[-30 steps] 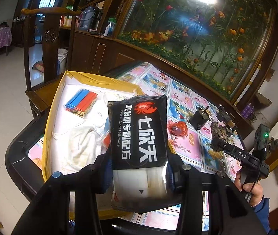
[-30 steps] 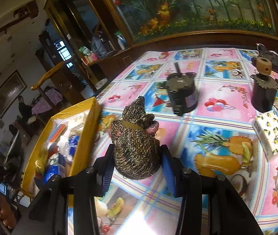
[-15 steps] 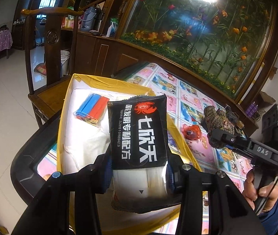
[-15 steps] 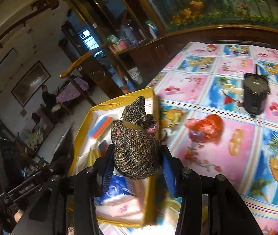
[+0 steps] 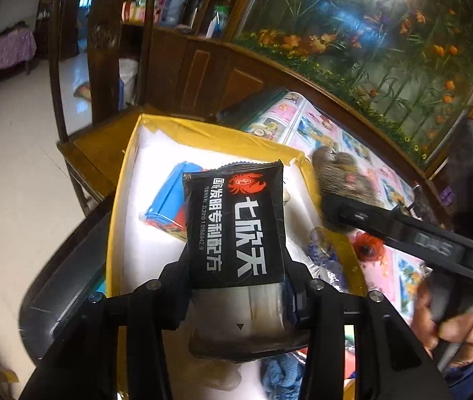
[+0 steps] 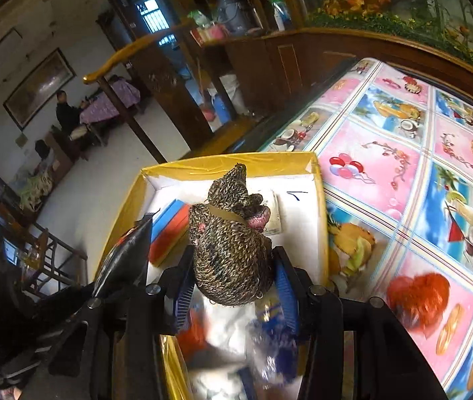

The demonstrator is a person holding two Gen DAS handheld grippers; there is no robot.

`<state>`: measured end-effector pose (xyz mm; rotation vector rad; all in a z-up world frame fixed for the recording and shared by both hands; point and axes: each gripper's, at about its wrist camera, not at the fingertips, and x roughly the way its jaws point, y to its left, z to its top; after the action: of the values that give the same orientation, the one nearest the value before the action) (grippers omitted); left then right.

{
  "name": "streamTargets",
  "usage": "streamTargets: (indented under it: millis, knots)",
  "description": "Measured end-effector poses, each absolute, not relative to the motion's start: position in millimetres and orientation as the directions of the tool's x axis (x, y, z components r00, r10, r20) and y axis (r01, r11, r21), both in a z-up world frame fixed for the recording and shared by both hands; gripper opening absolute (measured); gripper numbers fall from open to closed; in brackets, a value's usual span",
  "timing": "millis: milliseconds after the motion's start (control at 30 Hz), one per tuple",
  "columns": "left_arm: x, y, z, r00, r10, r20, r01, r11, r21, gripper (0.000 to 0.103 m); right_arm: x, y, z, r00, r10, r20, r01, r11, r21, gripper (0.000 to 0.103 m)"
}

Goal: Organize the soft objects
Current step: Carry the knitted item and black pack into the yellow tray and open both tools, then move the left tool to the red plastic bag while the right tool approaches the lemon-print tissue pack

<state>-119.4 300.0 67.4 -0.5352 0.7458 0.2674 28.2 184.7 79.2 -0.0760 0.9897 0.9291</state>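
My left gripper (image 5: pixel 238 286) is shut on a black soft packet (image 5: pixel 236 226) with white Chinese lettering, held above the yellow box (image 5: pixel 203 130). My right gripper (image 6: pixel 233 286) is shut on a brown knitted toy (image 6: pixel 229 243) and holds it over the same yellow box (image 6: pixel 229 163). The toy and the right gripper also show in the left wrist view (image 5: pixel 343 173), at the box's right rim. The black packet shows at the left of the right wrist view (image 6: pixel 126 253). Inside the box lie a blue and red pack (image 5: pixel 166 200) and other soft items.
The box stands at the end of a table with a colourful fruit-print cloth (image 6: pixel 403 173). A red crinkled object (image 6: pixel 416 293) lies on the cloth right of the box. A wooden chair (image 5: pixel 103 66) stands beyond the box. A cabinet with a flower panel runs along the far side.
Both grippers have moved over the yellow box. The right gripper carried the knitted toy from the table to above the box's inside. The left one came closer with the packet.
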Motion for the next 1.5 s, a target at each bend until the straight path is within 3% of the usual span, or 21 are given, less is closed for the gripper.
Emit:
streamTargets:
  millis: [400, 533, 667, 733, 800, 1500]
  knots:
    - [-114, 309, 59, 0.664, 0.01, -0.748, -0.434, 0.819, -0.375, 0.043, 40, 228, 43, 0.137, 0.544, -0.828, -0.698, 0.646, 0.309, 0.049]
    - [-109, 306, 59, 0.655, -0.001, -0.755, -0.413, 0.837, -0.359, 0.049, 40, 228, 43, 0.133, 0.536, -0.833, -0.705, 0.642, 0.301, 0.051]
    - [-112, 303, 63, 0.681, 0.008, -0.732, -0.394, 0.847, -0.358, 0.074, 40, 220, 48, 0.129, 0.559, -0.819, -0.696, 0.639, 0.327, 0.054]
    - [-114, 301, 65, 0.693, 0.018, -0.72, -0.391, 0.849, -0.356, 0.076, 39, 214, 53, 0.139, 0.566, -0.812, -0.693, 0.641, 0.329, 0.062]
    - [-117, 301, 65, 0.702, 0.008, -0.712, -0.387, 0.844, -0.371, 0.077, 37, 208, 58, 0.147, 0.574, -0.806, -0.691, 0.643, 0.332, 0.063]
    - [-142, 266, 104, 0.778, -0.026, -0.628, -0.321, 0.843, -0.433, 0.088, 10, 84, 111, 0.264, 0.69, -0.674, -0.645, 0.646, 0.408, 0.066]
